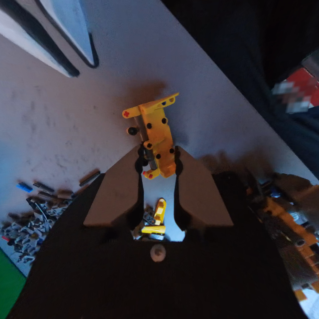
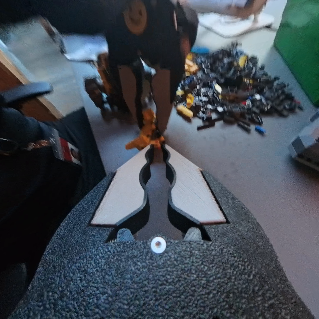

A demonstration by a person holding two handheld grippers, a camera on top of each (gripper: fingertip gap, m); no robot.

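My left gripper is shut on a yellow Technic assembly with black pins, a grey axle and a small black wheel, and holds it above the white table. In the right wrist view the left gripper comes down from above with the assembly in its tips. My right gripper is right at the assembly's lower end. Its jaws are nearly together with a narrow gap. Blur hides whether a small part sits between them.
A big pile of dark and yellow bricks lies at the back right, beside a green box. More yellow parts and a long yellow build lie under the left gripper. A person's dark sleeve is at left. A clear box stands at right. Tip to tip, the grippers are about 9 cm apart.
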